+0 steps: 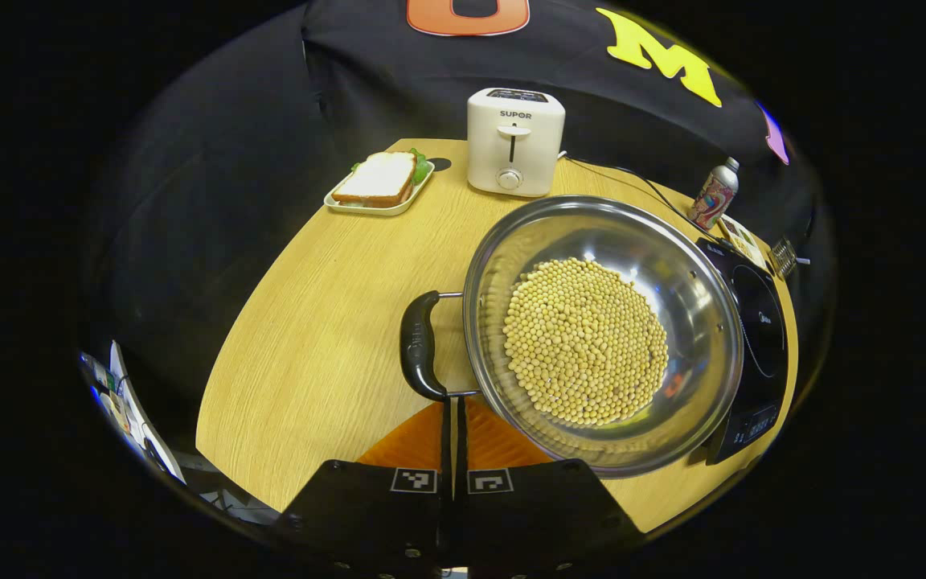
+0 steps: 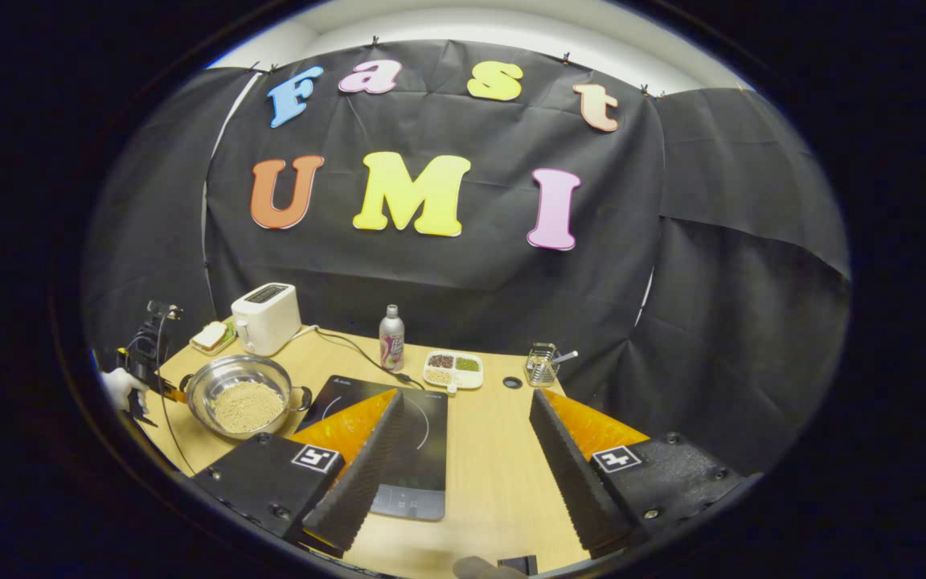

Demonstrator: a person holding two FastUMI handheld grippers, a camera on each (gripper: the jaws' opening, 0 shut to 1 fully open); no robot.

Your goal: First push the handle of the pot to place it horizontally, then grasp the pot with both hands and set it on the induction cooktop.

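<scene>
A steel pot filled with pale beans stands on the wooden table. Its black side handle faces me in the left gripper view. My left gripper is shut, its tips right at the handle's lower end, with nothing between the fingers. The black induction cooktop lies just beyond the pot. In the right gripper view the pot sits left of the cooktop, and its other handle points toward the cooktop. My right gripper hangs open over the cooktop's near edge.
A white toaster and a sandwich on a tray stand at the back. A bottle, a divided dish of beans and a small wire holder line the far edge. A gloved hand is at the left.
</scene>
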